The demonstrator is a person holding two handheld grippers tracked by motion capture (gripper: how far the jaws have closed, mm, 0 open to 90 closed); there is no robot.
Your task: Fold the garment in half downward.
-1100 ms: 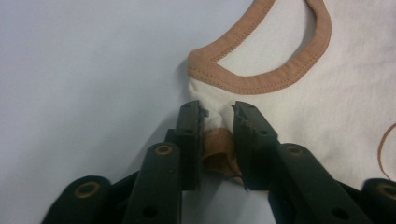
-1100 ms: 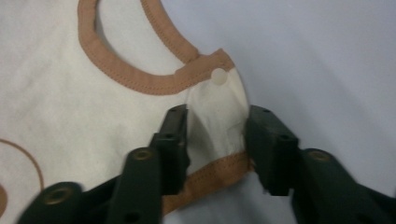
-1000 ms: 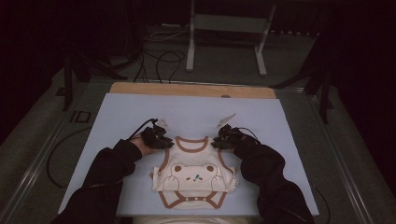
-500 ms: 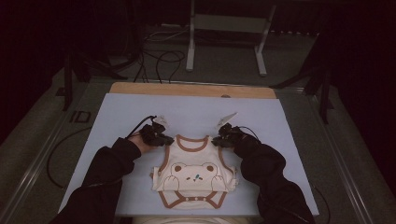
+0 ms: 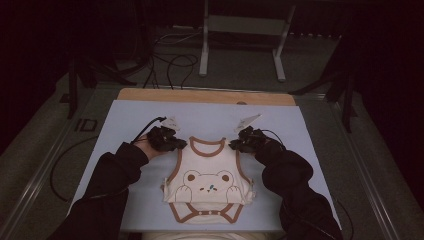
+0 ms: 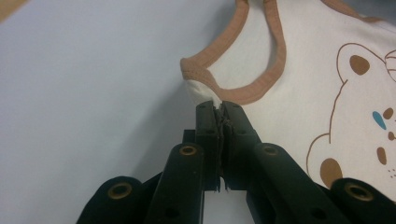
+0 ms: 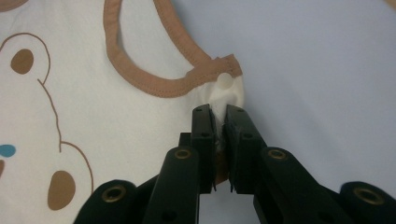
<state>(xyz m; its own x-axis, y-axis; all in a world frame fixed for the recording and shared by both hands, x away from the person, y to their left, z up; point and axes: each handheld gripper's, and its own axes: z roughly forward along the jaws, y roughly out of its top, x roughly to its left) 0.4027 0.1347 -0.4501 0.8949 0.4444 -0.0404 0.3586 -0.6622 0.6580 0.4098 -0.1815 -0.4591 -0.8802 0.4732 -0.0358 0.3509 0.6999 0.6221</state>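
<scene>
The left gripper [image 6: 219, 109] has its jaws pinched tight on the white cloth of one shoulder of the baby bodysuit [image 6: 322, 84], just under the brown trim, having just finished closing on it; the right gripper [image 7: 218, 112] is clamped the same way on the other shoulder, right below a small white snap [image 7: 225, 80]. From the high view the two grippers sit at the top corners of the bodysuit [image 5: 207, 180], which lies flat with its bear print facing up on the pale blue mat [image 5: 125, 120], near the person's edge of the table. The person's dark sleeves [image 5: 107, 185] reach in from below on either side of it.
</scene>
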